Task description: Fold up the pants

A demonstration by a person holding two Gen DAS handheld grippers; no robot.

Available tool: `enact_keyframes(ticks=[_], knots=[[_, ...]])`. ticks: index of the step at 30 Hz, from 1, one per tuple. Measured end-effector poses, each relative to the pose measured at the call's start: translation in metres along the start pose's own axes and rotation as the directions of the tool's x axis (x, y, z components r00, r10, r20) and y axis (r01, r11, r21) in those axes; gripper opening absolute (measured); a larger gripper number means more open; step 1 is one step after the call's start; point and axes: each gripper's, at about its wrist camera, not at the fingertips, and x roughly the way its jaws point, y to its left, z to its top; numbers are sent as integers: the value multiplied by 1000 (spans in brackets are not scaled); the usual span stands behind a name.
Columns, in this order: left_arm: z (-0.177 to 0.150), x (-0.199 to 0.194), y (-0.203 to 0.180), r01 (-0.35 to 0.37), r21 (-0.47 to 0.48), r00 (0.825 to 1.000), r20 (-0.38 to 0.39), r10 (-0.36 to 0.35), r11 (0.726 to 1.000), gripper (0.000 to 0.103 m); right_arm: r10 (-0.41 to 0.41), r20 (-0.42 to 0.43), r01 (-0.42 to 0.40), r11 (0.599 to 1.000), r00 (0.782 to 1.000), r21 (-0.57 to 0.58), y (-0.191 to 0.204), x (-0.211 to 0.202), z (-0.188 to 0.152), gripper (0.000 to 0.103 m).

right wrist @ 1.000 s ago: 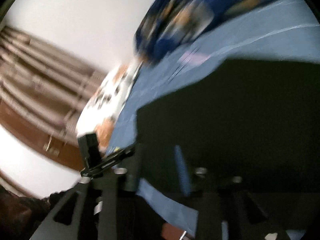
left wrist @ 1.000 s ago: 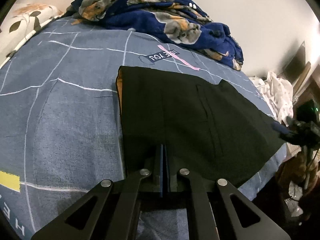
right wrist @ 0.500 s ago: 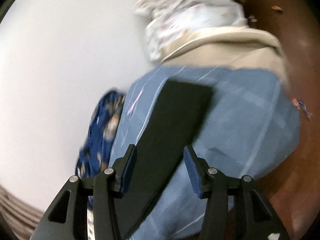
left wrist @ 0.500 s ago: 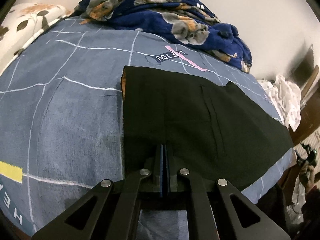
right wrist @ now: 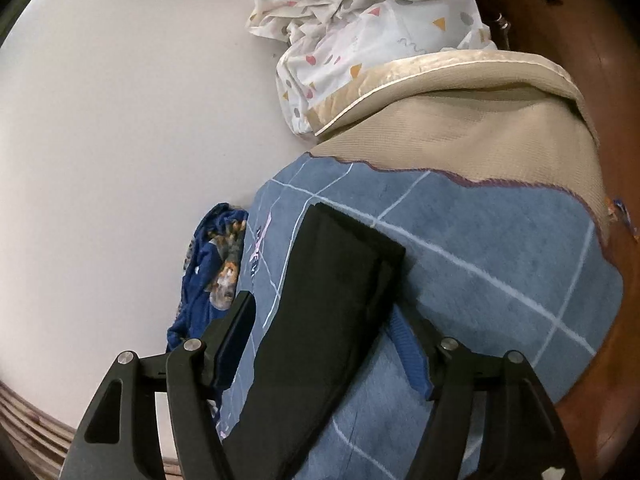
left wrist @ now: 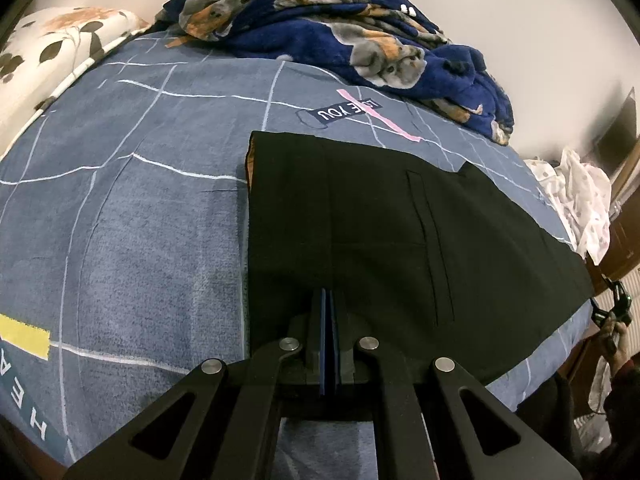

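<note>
Black pants lie beneath the opening right gripper; left gripper is closed.

One pair of black pants, one dog-print blanket, one floral pillow, two grippers: left gripper, right gripper

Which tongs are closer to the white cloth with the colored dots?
The right tongs. They hang over the leg end of the black pants, jaws opening, with the dotted cloth just past the bed's foot. The left tongs sit shut at the pants' other end.
</note>
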Motion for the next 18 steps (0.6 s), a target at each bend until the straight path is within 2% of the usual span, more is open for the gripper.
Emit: enact_keyframes(ticks=[3,6,7,8,9,11,12,15,18], knots=[[-1,0,1,4,-6,1000,3,-4,1000,6,-19,-9,19,999,1000,-33,5,6,1,66],[-1,0,1,5,-9,1000,3,-5,1000,6,-77,-29,74,992,997,-104,17,12,0,64],[-1,0,1,5,-10,1000,3,-5,1000,6,-105,-32,100,987,994,-128,21,14,-1,50],[-1,0,1,5,-9,1000,4,-5,1000,6,-145,-44,136,978,988,-159,24,18,-3,21],[-1,0,1,4,-8,1000,4,-4,1000,6,-185,-55,172,967,981,-189,25,22,-5,12],[-1,0,1,5,-9,1000,5,-5,1000,6,-217,-58,199,955,974,-219,29,24,-9,12],[-1,0,1,6,-11,1000,5,-6,1000,6,-206,-50,190,956,977,-223,32,20,-11,12],[-1,-1,2,12,-15,1000,8,-12,1000,6,-152,-42,134,950,987,-282,58,13,-22,12],[0,-1,2,15,-17,1000,10,-14,1000,6,-123,-73,86,919,990,-384,99,14,-47,12]])
